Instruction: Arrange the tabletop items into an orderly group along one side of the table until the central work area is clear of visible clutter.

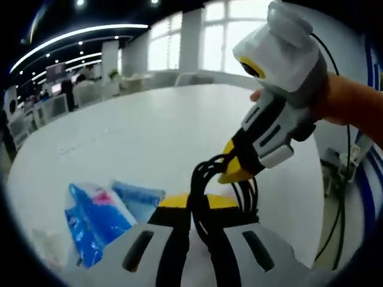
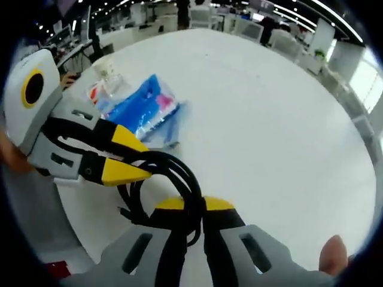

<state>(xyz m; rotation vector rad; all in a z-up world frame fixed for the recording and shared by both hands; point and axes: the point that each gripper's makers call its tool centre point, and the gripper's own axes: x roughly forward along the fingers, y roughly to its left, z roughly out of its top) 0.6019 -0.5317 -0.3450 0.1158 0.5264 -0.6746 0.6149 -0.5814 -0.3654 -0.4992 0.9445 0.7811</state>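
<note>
A coiled black cable (image 1: pixel 200 179) hangs over the white round table (image 1: pixel 149 131), held from both ends. My left gripper (image 1: pixel 199 201) is shut on it, its yellow tips pressed to the strands. My right gripper (image 1: pixel 232 164) comes in from the right, held by a hand, and is shut on the same coil. In the right gripper view, my right gripper (image 2: pixel 194 204) pinches the cable (image 2: pixel 179 173), and the left gripper (image 2: pixel 143 160) clamps it from the left. Blue plastic packets (image 1: pixel 99 218) (image 2: pixel 140 107) lie on the table (image 2: pixel 269 119) beyond the jaws.
A clear plastic item (image 2: pixel 108 75) sits by the blue packets near the table edge. A small red object (image 2: pixel 57 269) shows low at the left. Chairs and desks (image 1: pixel 72 95) stand beyond the table's far rim. Loose cords (image 1: pixel 344 197) hang off the table's right side.
</note>
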